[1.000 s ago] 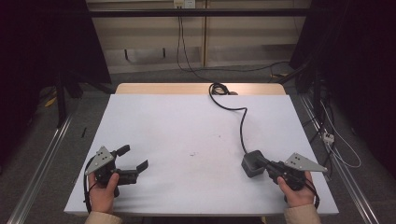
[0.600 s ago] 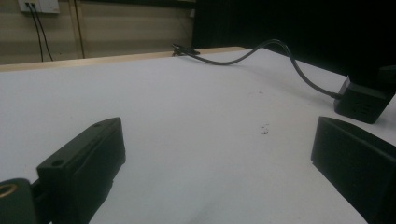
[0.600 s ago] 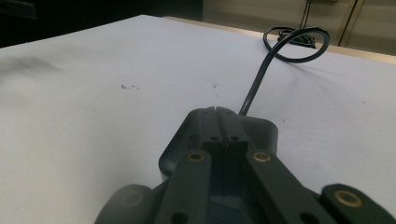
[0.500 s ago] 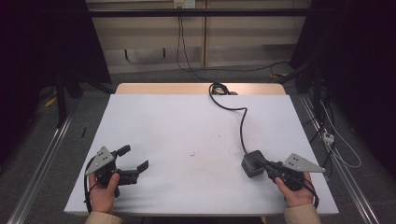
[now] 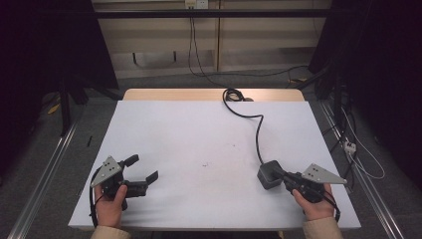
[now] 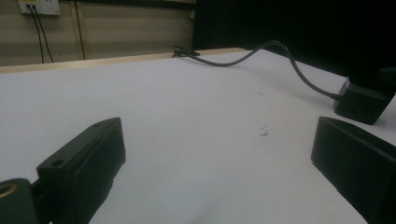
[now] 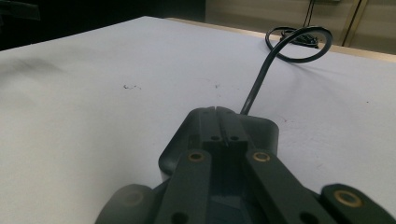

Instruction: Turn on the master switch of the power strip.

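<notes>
Behind right gripper, adapter half-hidden

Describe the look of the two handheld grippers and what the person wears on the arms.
Both the left gripper and the right gripper are black, each topped by a grey three-cornered plate dotted with small holes, and each trails a thin black cable by the wrist. Their jaws are blocky black pieces with brass-ringed screw holes. Beige sleeve cuffs cover both wrists.

Nothing has visibly moved since the earlier pictures
</notes>
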Motion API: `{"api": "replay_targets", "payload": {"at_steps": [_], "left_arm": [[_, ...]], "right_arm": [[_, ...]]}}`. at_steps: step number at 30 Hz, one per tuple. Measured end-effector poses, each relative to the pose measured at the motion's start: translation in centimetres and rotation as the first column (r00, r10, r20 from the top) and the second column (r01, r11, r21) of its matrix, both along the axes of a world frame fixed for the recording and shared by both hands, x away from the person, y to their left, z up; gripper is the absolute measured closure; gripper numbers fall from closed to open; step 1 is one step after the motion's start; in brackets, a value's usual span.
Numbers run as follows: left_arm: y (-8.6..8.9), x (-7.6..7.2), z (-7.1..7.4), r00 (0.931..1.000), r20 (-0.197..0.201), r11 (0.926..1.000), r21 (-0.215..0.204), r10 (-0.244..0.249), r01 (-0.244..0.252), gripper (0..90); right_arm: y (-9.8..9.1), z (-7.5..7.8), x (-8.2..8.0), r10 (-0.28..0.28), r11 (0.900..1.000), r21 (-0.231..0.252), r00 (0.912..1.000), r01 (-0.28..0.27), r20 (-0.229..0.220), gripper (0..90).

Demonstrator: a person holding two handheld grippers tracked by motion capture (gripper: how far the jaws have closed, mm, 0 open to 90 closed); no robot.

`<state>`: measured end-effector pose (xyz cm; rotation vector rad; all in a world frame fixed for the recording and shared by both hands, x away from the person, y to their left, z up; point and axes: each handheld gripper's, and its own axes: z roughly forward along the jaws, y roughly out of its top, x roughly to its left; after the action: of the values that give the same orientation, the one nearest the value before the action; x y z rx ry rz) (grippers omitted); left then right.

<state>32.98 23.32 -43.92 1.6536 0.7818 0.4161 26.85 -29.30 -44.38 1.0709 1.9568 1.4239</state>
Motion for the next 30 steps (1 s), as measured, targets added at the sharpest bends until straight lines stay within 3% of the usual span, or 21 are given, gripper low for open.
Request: {"api": "replay_targets", "payload": {"at_steps": [30], "left_arm": [[0.00,-0.17,0.12,1.0000,0.007,1.0000,-0.004,0.005,-0.005,2.6]], "right_arm": [[-0.10,-0.16,0.05,0.008,1.0000,0.002,1.0000,-0.008,-0.006,90.0]]}}
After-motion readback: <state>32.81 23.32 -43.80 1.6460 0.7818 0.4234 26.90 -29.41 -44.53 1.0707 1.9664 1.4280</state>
